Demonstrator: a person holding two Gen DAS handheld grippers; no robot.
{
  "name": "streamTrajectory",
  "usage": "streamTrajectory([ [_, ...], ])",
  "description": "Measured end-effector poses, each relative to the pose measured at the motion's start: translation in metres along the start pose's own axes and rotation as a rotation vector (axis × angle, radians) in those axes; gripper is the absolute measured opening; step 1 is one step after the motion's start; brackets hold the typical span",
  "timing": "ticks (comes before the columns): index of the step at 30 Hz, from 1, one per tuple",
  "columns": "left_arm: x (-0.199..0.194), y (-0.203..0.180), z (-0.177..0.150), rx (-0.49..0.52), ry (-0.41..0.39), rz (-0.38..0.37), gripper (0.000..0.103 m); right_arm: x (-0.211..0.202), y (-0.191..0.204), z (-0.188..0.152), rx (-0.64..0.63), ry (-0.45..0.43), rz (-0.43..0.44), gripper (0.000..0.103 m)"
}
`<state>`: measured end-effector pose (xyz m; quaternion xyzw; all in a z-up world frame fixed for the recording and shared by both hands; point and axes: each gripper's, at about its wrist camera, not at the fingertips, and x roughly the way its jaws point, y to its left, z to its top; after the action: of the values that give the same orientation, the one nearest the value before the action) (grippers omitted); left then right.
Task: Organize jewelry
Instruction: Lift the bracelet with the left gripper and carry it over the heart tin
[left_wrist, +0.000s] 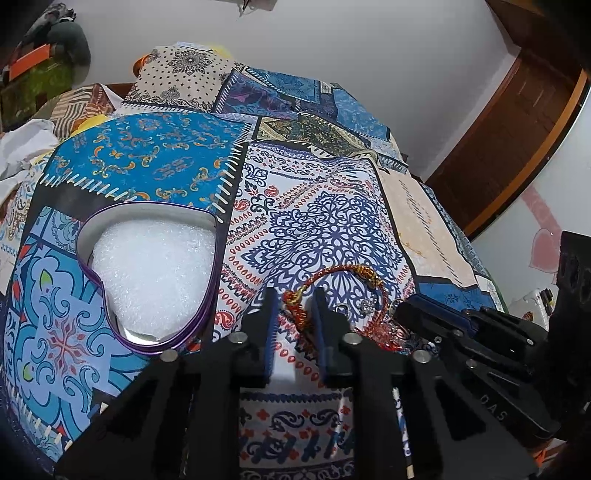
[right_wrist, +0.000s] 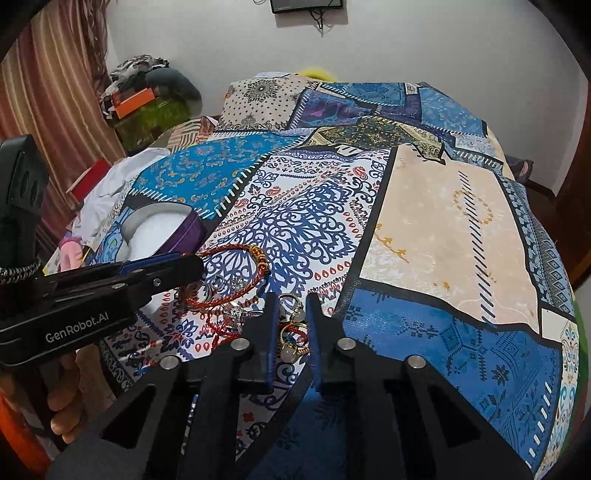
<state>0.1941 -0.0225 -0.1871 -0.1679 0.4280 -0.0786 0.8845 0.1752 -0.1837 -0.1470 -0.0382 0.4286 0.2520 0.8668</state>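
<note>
The red thread bracelet (left_wrist: 332, 280) lies on the patterned bedspread (left_wrist: 314, 206), in a small heap with some silver rings (right_wrist: 216, 286) and gold rings with pale stones (right_wrist: 291, 332). The heap is near the cameras, in the middle of the bed. To its left, a little farther off, sits the purple heart-shaped box (left_wrist: 147, 273), open, with white bubble wrap (left_wrist: 155, 266) inside.

The left gripper (left_wrist: 295, 302) is spread apart. The knotted tail of the red bracelet sits between its two fingers, but they are not squeezing it. The right gripper (right_wrist: 290, 314) is spread apart too, and the gold rings lie in its gap. The two grippers are very close, with the heap between them.

A few things could go wrong. The bracelet's thread looks mixed up with the rings, so lifting it could drag rings along, and they might drop on the busy cloth where they are hard to spot. The tail is thin and soft, so it could slip out of a weak pinch. The rings are small and round, so they could roll or pop away when squeezed. The bedspread is soft, so the fingers might grab cloth as well. The grippers could also bump each other.
</note>
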Motion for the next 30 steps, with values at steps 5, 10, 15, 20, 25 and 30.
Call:
streamTrajectory([
  [5, -0.002, -0.003, -0.002, 0.023, -0.032, 0.016, 0.007, -0.004, 0.000, 0.000, 0.012, -0.021, -0.007, 0.008],
  [10, -0.005, -0.019, -0.007, 0.118, -0.071, 0.093, 0.006, -0.011, -0.001, 0.003, 0.025, -0.046, -0.020, 0.008],
  [15, -0.024, -0.030, -0.004, 0.150, -0.111, 0.085, 0.006, -0.024, -0.004, 0.005, 0.049, -0.073, -0.025, 0.008],
  [20, -0.049, -0.043, -0.001, 0.184, -0.167, 0.074, 0.006, -0.043, -0.003, 0.009, 0.059, -0.123, -0.040, 0.008],
  [25, -0.073, -0.052, 0.001, 0.206, -0.216, 0.067, 0.006, -0.061, 0.001, 0.013, 0.063, -0.166, -0.055, 0.008],
  [30, -0.095, -0.051, 0.003, 0.205, -0.261, 0.068, 0.006, -0.076, 0.012, 0.018, 0.049, -0.204, -0.057, 0.008],
])
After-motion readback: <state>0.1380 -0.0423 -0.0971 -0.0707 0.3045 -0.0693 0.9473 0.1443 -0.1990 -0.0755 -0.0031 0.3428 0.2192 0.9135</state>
